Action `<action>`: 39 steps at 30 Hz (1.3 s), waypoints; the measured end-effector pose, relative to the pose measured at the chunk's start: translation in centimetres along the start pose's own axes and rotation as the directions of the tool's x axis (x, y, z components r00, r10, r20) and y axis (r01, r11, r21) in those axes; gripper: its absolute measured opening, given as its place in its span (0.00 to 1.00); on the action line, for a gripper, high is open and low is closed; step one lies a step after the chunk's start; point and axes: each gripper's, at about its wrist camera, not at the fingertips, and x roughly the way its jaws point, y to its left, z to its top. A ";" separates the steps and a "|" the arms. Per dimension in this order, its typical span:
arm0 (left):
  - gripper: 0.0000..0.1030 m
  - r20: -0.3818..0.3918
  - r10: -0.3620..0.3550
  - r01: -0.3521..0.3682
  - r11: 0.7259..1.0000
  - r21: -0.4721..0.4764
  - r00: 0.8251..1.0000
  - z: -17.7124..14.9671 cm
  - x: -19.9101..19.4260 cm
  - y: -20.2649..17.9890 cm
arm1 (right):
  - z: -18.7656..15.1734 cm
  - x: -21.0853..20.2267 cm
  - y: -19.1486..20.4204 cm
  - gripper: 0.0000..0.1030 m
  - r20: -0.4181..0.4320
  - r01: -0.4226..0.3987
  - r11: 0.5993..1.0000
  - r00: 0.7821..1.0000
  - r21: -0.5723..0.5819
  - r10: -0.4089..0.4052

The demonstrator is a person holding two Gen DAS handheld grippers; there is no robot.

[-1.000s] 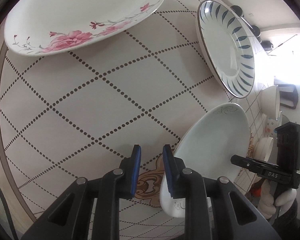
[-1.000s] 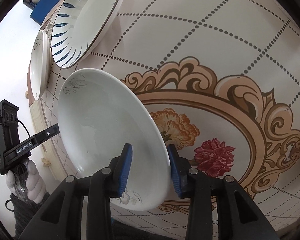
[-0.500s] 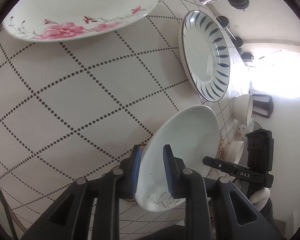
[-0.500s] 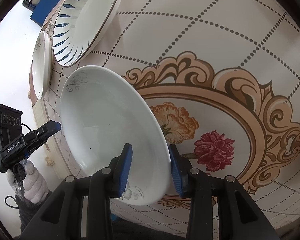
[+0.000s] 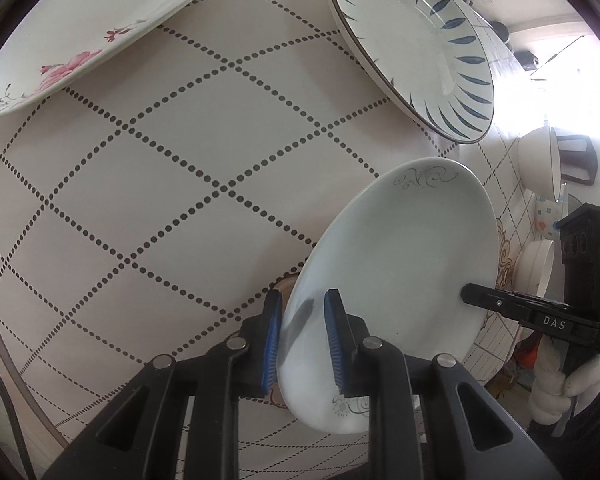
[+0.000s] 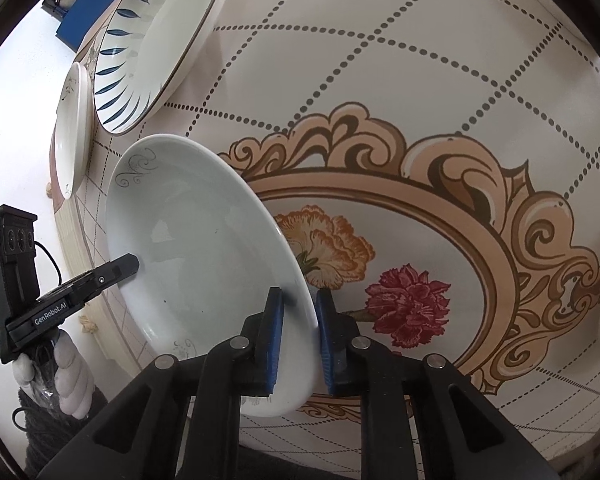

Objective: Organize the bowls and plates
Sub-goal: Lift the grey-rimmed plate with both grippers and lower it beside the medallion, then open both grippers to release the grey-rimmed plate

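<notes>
A plain white plate [image 5: 404,264] with grey scroll marks is held off the patterned table by both grippers, one on each side of its rim. My left gripper [image 5: 302,336] straddles the near rim, jaws on both faces. My right gripper [image 6: 298,334] is shut on the opposite rim of the same plate [image 6: 196,256]. Each gripper shows in the other's view: the right one [image 5: 480,294] and the left one [image 6: 128,264]. A blue-leaf plate [image 5: 416,40] and a pink-flower plate [image 5: 84,20] lie on the table.
The table [image 5: 204,152] has a dotted diamond cloth with a floral medallion [image 6: 404,304]. White bowls [image 5: 540,164] stand at the far right in the left wrist view. A small white plate [image 6: 74,128] lies beyond the blue-leaf plate [image 6: 156,36].
My left gripper has moved onto the white plate's rim, which now sits between its jaws. The right gripper has kept its hold and the plate has shifted slightly.
</notes>
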 end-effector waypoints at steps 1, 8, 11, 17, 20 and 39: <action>0.18 -0.002 0.002 -0.002 1.000 0.005 1.000 -0.1 0.0 -0.1 | -0.1 -0.1 -0.3 0.18 -0.004 -0.007 1.000 1.000 0.009 0.007; 0.18 0.015 -0.012 0.012 1.000 0.020 1.000 0.3 -0.6 -2.4 | -0.5 -2.1 -2.2 0.17 0.012 0.001 1.000 1.000 0.009 -0.001; 0.18 0.009 -0.020 0.019 0.999 0.040 1.000 0.6 -0.2 -3.8 | -0.2 -3.6 -3.7 0.17 0.030 -0.003 0.999 1.000 0.033 0.002; 0.18 -0.012 -0.012 0.013 0.998 0.063 1.000 1.1 1.2 -5.5 | 0.3 -5.5 -6.6 0.17 0.059 0.027 0.998 0.998 0.062 -0.031; 0.18 -0.020 0.004 -0.002 0.997 0.073 1.000 1.2 1.7 -6.0 | 0.6 -5.8 -7.6 0.17 0.061 0.038 0.997 0.997 0.069 -0.042; 0.21 0.489 0.314 -0.335 0.941 -0.048 0.814 -0.7 -14.5 -5.0 | -0.8 -13.5 4.2 0.81 0.386 0.147 0.947 0.922 -0.285 -0.027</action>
